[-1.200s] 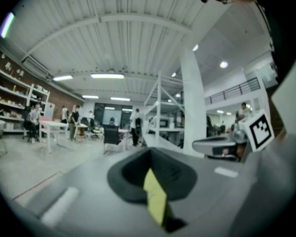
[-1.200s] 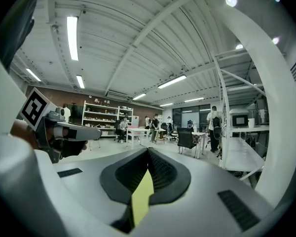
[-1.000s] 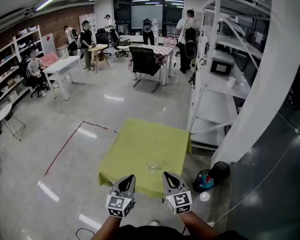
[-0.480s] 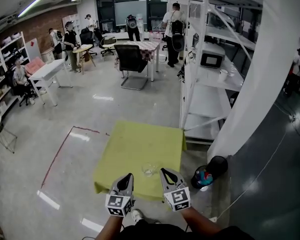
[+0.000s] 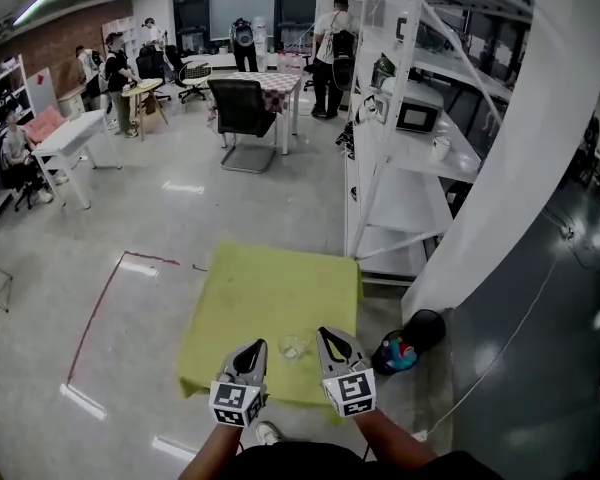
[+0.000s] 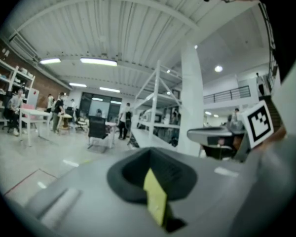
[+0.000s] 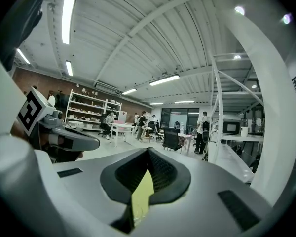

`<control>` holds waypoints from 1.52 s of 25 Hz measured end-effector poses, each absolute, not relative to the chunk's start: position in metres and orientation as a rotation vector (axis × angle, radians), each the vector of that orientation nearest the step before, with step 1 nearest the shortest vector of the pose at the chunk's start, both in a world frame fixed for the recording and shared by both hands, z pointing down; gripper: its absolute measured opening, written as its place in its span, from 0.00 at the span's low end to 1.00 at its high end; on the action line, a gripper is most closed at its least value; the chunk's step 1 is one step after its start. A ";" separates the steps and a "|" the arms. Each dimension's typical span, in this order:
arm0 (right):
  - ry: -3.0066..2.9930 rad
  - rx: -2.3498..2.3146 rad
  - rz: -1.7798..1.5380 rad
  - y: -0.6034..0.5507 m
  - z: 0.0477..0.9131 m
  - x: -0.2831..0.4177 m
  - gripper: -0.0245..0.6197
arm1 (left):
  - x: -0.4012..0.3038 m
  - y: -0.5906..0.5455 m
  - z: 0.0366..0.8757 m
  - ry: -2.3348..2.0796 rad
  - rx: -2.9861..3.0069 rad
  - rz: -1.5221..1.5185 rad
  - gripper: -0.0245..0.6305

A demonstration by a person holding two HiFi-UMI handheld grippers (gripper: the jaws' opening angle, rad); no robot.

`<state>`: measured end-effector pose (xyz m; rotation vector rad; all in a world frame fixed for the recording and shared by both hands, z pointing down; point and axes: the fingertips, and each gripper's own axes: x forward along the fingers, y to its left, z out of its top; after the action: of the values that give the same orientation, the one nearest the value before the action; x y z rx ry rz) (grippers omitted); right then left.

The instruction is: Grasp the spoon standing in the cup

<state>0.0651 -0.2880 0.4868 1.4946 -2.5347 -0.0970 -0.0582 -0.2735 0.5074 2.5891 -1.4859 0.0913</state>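
A small clear cup [image 5: 293,346] stands near the front edge of the table with a yellow-green cloth [image 5: 270,288]. It is too small for me to make out the spoon in it. My left gripper [image 5: 254,348] hovers just left of the cup and my right gripper [image 5: 329,335] just right of it, both above the table's front edge. Both are shut with nothing between the jaws. In the left gripper view, the left gripper [image 6: 149,153] points out over the room. The right gripper [image 7: 148,152] does the same in its own view. Neither view shows the cup.
A black bin [image 5: 408,346] with coloured things in it stands on the floor right of the table. Behind it rise a white shelving rack [image 5: 405,158] and a thick white pillar [image 5: 515,158]. A red tape line [image 5: 92,313] marks the floor at left. A chair [image 5: 238,113], tables and people are far back.
The head view has moved forward and a little right: the table and cup now lie closer under the grippers. Both grippers stay shut and side by side.
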 end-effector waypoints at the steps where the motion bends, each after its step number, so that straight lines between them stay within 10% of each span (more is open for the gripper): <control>1: -2.532 1.494 -0.097 -0.290 0.488 0.062 0.05 | -0.060 -0.277 0.509 -1.473 2.588 0.092 0.05; 33: -2.475 1.372 0.067 -0.338 0.568 0.060 0.05 | -0.044 -0.304 0.634 -1.365 2.345 0.247 0.05; 38: -2.490 1.315 0.102 -0.339 0.585 0.057 0.05 | -0.034 -0.301 0.666 -1.329 2.218 0.250 0.24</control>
<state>0.0574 -0.3393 0.5854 1.3151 -2.4905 0.1024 -0.0335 -0.3015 0.6661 2.2178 -1.3290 0.2503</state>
